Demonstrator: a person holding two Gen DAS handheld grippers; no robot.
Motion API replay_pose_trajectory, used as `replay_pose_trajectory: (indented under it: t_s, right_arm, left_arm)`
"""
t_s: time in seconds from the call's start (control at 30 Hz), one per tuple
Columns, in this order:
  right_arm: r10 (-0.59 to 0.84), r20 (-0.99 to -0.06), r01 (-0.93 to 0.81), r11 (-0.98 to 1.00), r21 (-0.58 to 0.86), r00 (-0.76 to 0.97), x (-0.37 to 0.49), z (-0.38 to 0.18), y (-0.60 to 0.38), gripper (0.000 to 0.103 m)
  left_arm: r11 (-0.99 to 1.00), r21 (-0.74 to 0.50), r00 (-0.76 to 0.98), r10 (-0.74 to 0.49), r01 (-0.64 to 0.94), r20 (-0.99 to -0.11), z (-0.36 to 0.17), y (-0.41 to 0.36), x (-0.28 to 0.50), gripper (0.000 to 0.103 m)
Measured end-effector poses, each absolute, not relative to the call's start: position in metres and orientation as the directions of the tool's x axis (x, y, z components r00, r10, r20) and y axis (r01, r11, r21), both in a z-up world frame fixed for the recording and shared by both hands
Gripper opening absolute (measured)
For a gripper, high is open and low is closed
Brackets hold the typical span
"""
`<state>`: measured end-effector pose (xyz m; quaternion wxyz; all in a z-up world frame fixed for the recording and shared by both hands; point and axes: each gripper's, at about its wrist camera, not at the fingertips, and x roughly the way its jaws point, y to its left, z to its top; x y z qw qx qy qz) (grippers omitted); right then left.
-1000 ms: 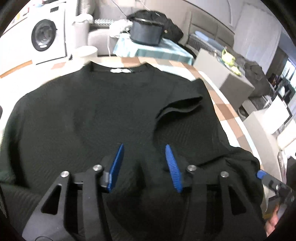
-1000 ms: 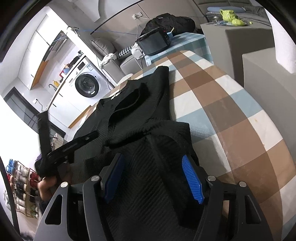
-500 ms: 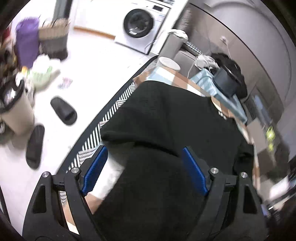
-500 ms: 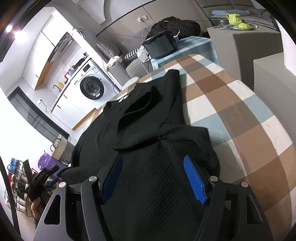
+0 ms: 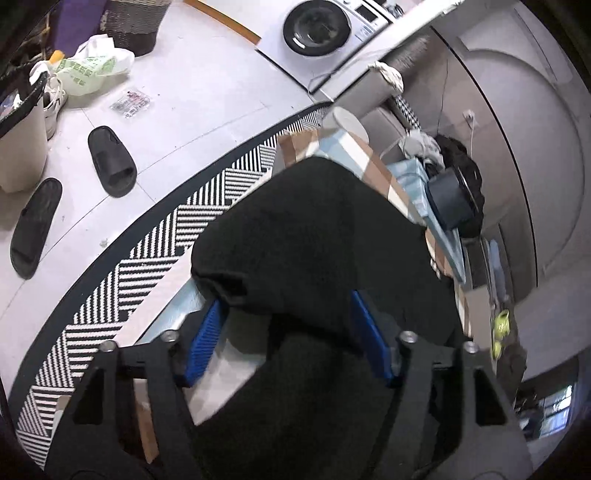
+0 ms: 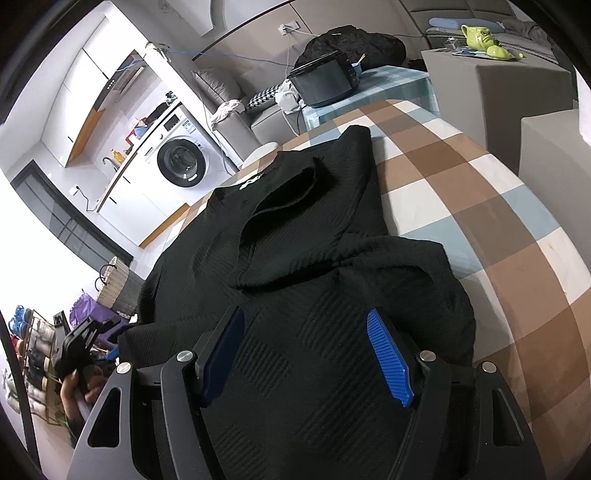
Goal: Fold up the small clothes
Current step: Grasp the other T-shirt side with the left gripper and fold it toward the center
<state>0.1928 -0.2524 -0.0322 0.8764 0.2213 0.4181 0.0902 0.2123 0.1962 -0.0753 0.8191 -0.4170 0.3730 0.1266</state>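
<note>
Left gripper [image 5: 288,338]: the two blue pads stand apart with a fold of the black knit top [image 5: 314,236] lying between them; the jaws have just been closing, and whether the pads press on the cloth cannot be told, since the fabric drapes over the right-hand pad and hides the contact. The left-hand pad sits at the garment's edge, just beside its sleeve opening, over a bare pale strip of the checked tablecloth [image 5: 177,314]. Right gripper [image 6: 308,354]: the jaws stand open, both ribbed blue pads exposed, with the top's fabric spread beneath and between them; no pad is seen pinching it. The black knit top lies on the table covered by the brown, white and blue checked cloth, neck label toward the far end, one short sleeve folded inward over the chest, and its near right portion bunched in a thick fold. In the right wrist view the left gripper appears at the lower left edge, held by a hand [image 6: 79,391], beyond the garment's left side. Beyond the table edge in the left wrist view lie a black-and-white striped rug [image 5: 147,258], two black slippers [image 5: 110,160] on the pale floor, and a washing machine [image 5: 317,26] at the far wall.
</note>
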Motion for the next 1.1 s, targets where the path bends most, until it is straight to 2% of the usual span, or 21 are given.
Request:
replay_pose_trajectory:
  t_s: [0.07,0.13,0.33,0.47,0.53,0.6,0.63,0.7,0.77,0.8,0.83,1.1]
  right_arm:
    - [0.332,-0.694,0.037,0.888,0.459,0.639,0.191,-0.033,-0.254,0.071]
    - [0.335,-0.691,0.044,0.882,0.468,0.641,0.190,-0.033,-0.257,0.071]
    - [0.339,-0.686,0.055,0.874,0.483,0.643,0.187,-0.037,-0.261,0.071]
    - [0.343,-0.685,0.063,0.868,0.493,0.642,0.185,-0.039,-0.264,0.071]
    - [0.341,-0.684,0.065,0.867,0.495,0.645,0.183,-0.038,-0.264,0.071]
    - [0.335,-0.681,0.071,0.867,0.494,0.651,0.181,-0.036,-0.266,0.071]
    - [0.334,-0.679,0.070,0.867,0.494,0.654,0.180,-0.034,-0.265,0.071]
    - [0.327,-0.677,0.073,0.869,0.490,0.660,0.179,-0.033,-0.266,0.072]
    - [0.323,-0.680,0.081,0.868,0.490,0.658,0.179,-0.034,-0.267,0.072]
    - [0.324,-0.680,0.082,0.867,0.492,0.658,0.178,-0.035,-0.267,0.072]
    - [0.325,-0.680,0.082,0.866,0.493,0.657,0.178,-0.035,-0.267,0.072]
    - [0.346,-0.679,0.064,0.863,0.501,0.647,0.182,-0.040,-0.264,0.073]
  left_arm:
    - [0.624,-0.573,0.685,-0.081,-0.531,-0.724,-0.077,0.198,0.218,0.019]
    - [0.638,-0.538,0.671,-0.045,-0.551,-0.740,-0.078,0.198,0.228,0.007]
    - [0.709,-0.456,0.706,0.084,-0.538,-0.703,-0.048,0.178,0.241,0.003]
    - [0.841,-0.323,0.756,0.146,-0.435,-0.638,-0.002,0.139,0.271,0.003]
    - [0.911,-0.268,0.800,0.102,-0.314,-0.591,0.021,0.103,0.292,0.003]
    - [0.963,-0.242,0.813,-0.047,-0.117,-0.580,0.032,0.057,0.311,0.003]
    - [0.969,-0.242,0.806,-0.109,-0.043,-0.581,0.032,0.040,0.315,0.005]
    - [0.961,-0.257,0.743,-0.246,0.103,-0.622,0.022,0.003,0.326,0.017]
    - [0.955,-0.265,0.688,-0.279,0.130,-0.669,0.010,-0.012,0.326,0.061]
    - [0.954,-0.274,0.688,-0.278,0.119,-0.670,0.005,-0.012,0.321,0.068]
    - [0.953,-0.286,0.697,-0.274,0.104,-0.663,0.002,-0.009,0.317,0.072]
    - [0.917,-0.383,0.683,-0.207,-0.115,-0.700,-0.024,0.059,0.293,0.072]
